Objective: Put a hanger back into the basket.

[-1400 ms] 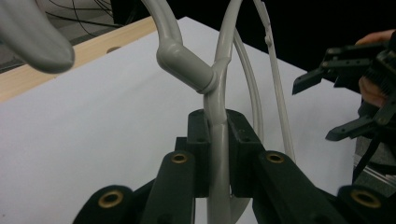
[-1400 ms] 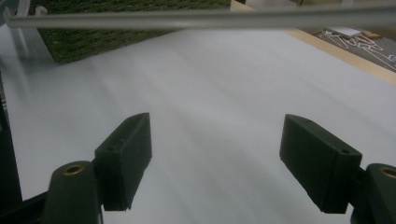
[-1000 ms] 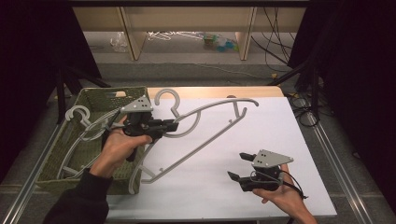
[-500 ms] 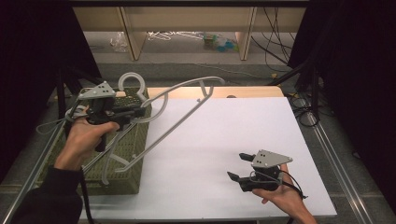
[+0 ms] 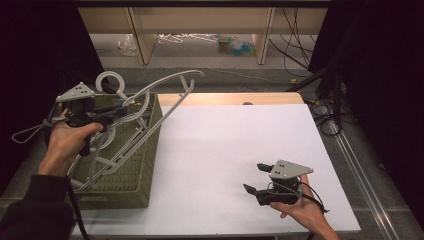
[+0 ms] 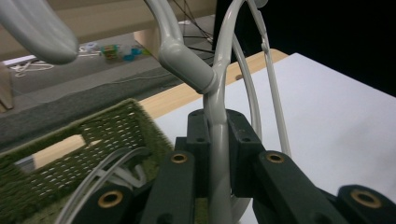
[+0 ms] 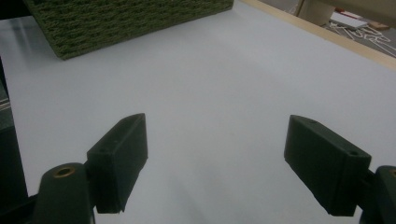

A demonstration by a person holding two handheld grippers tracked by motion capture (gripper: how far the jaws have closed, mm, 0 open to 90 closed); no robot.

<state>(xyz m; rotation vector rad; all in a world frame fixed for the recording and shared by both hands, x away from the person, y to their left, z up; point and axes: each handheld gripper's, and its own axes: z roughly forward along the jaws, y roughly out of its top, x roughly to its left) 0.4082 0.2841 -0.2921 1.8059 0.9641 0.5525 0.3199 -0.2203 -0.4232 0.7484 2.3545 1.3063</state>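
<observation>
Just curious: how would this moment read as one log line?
left gripper: shut on hanger | over basket | right gripper: open, nothing between

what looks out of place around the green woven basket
The grey plastic hanger clamped in the left gripper sticks out tilted over the green woven basket's rim instead of lying inside with the other hangers.

Your hanger point(image 6: 215, 93) looks like smooth, glossy grey plastic. The basket point(image 5: 131, 170) beside you is olive woven mesh, rough and matt. Your surface point(image 5: 235, 150) is matt white, smooth, with a bare wood edge. Your jaws are matt black plastic.
</observation>
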